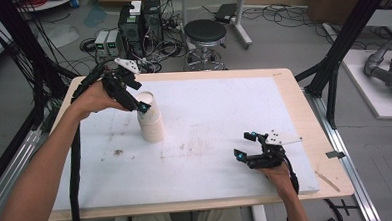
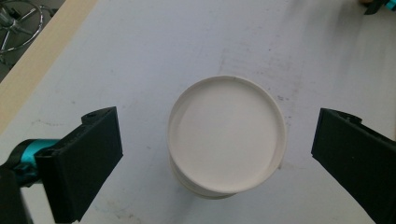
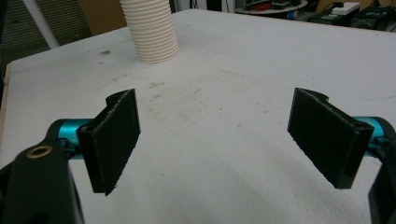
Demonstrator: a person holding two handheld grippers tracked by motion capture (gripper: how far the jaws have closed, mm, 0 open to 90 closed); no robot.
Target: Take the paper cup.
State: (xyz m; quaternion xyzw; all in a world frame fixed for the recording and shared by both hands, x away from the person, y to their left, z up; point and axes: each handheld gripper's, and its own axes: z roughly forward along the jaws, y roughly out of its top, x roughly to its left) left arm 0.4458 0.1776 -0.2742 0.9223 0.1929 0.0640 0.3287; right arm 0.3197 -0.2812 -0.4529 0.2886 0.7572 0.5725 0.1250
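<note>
On white table sheet (image 1: 210, 140): paper cup stack (image 1: 150, 117) upright, mouth up. Left gripper (image 2: 215, 154) gaped above it; right gripper (image 1: 247, 145) gaped, empty. Cluttered lab floor behind.

Your high view looks forward and down on the whole tabletop (image 1: 212, 180). Your left gripper view stares straight down, close above the cup stack (image 2: 227, 135) (at 10 o'clock in the high view). Your right gripper view looks low across the tabletop, sharing that stack at 11 o'clock.

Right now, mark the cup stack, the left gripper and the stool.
cup stack (image 1: 150, 123), high view, ribbed side wall.
left gripper (image 1: 138, 100), high view, between its fingertips.
stool (image 1: 206, 31), high view, black seat.
</note>
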